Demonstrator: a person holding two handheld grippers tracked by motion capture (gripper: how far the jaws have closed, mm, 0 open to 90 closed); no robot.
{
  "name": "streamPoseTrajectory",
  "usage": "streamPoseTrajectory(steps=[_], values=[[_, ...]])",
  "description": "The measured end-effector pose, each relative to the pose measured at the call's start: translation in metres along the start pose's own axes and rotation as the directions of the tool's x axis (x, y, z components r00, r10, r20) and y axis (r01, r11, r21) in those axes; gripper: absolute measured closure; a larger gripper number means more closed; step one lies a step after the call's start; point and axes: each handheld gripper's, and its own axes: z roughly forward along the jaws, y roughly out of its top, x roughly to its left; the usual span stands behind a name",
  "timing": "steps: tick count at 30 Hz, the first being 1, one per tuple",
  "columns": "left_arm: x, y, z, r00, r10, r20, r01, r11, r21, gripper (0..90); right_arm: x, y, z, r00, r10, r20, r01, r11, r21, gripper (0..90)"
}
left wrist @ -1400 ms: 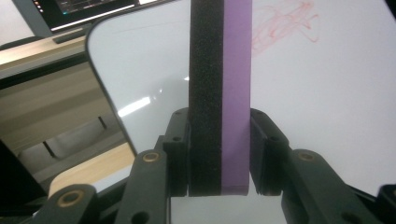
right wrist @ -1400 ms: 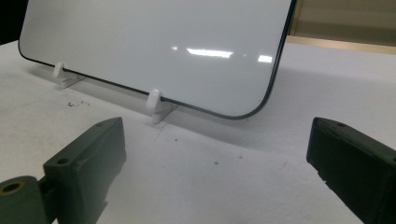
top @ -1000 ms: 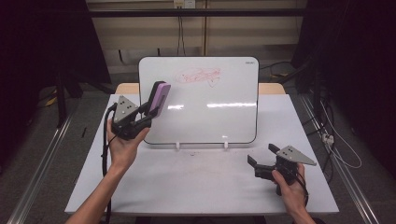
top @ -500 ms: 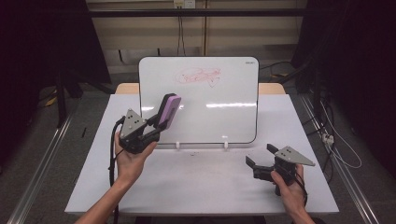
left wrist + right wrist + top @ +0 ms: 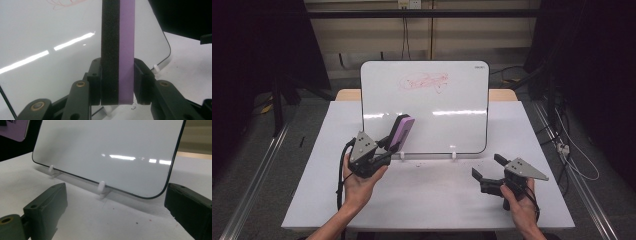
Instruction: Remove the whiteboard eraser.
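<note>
White table (image 5: 312, 200), left tongs (image 5: 393, 142) raised gripping eraser (image 5: 401, 132)

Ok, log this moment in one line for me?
left tool: shut on eraser, low in front of whiteboard | right tool: open, empty, over table | red scribble: unwiped
</note>
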Motion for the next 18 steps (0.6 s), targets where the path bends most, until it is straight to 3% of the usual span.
streamPoseTrajectory(steps=[18], values=[[-0.017, -0.007, 0.005, 0.9992, -0.013, 0.038, 0.013, 0.9998, 0.015, 64.0, 0.012, 0.005, 0.007, 0.9988, 0.000, -0.048, -0.002, 0.999, -0.036, 4.0]])
